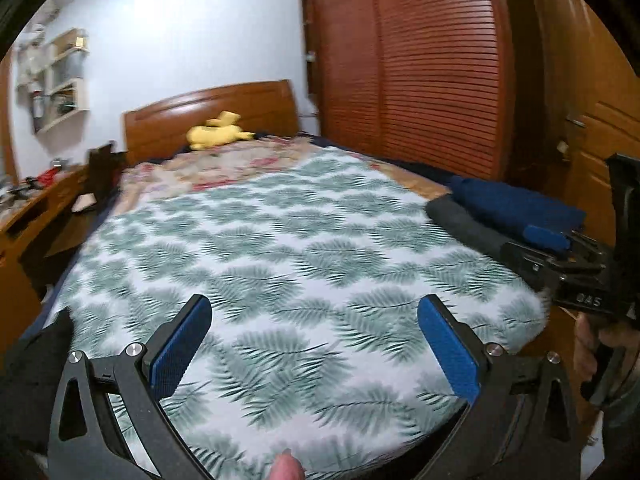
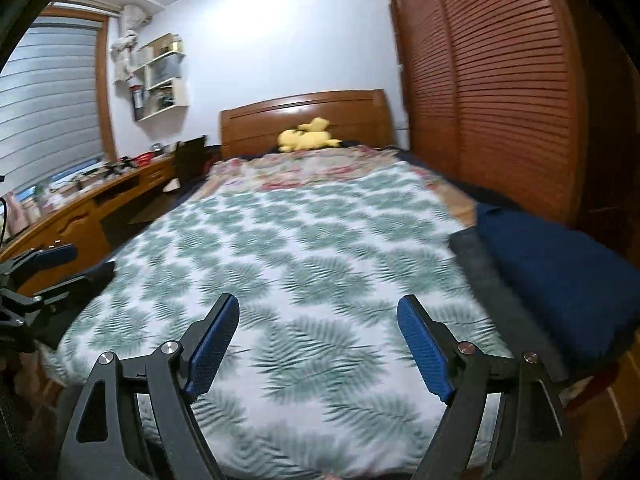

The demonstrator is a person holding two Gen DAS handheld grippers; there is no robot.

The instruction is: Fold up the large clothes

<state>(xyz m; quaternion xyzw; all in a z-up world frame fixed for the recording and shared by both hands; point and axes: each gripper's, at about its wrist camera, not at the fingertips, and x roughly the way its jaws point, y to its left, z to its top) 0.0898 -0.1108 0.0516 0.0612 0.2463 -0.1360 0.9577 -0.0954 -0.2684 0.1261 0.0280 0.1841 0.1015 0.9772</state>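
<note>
Hovering over the bed point(image 1: 280, 240) with both the left tool point(image 1: 314, 344) and the right tool point(image 2: 318, 344) spread wide, empty — folded dark clothes point(image 2: 552, 276) stacked at the bed's right edge, near the drop. Could bump that stack off — or snag the leafy sheet.

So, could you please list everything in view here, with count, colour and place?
leaf-print sheet: one, white and green, spread over the bed.
floral quilt: one, beige and pink, beyond the sheet.
plush toy: one, yellow, at the headboard.
headboard: one, brown wood.
folded clothes: two, navy and dark grey, side by side at the bed's right edge.
louvred wardrobe: one, red-brown, right wall.
desk: one, wooden, cluttered, left.
wall shelf: one, white.
left tongs: open, empty.
right tongs: open, empty.
</note>
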